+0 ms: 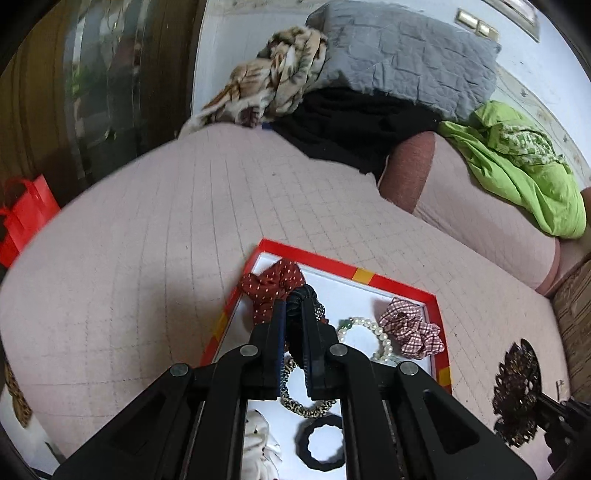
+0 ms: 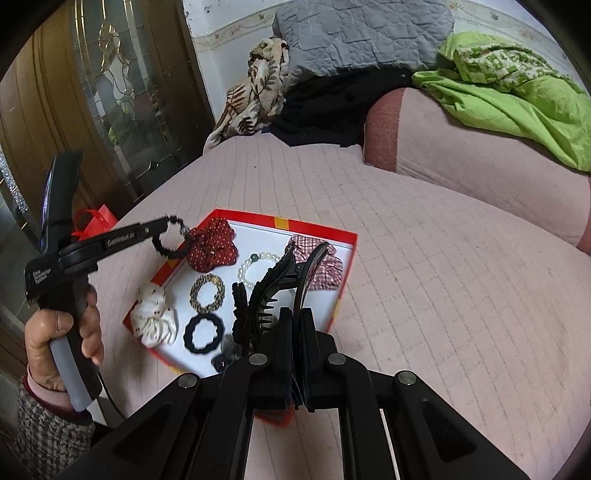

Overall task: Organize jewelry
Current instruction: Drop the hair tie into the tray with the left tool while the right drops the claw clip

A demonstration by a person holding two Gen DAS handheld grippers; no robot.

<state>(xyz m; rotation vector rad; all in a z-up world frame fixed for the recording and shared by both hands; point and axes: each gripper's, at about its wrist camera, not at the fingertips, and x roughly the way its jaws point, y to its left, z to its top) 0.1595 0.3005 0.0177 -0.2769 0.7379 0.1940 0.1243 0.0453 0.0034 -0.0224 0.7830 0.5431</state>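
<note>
A red-rimmed white tray lies on the pink bed. In it are a red dotted scrunchie, a pearl bracelet, a checked scrunchie, a leopard hair tie, a black hair tie and a white scrunchie. My left gripper is shut on a dark hair tie, held above the tray's left part. My right gripper is shut on a black hair claw clip near the tray's front.
Pillows, a grey quilt, a black cloth, a patterned scarf and a green cloth pile at the bed's far end. A red bag and a wooden glass-panelled door stand left of the bed.
</note>
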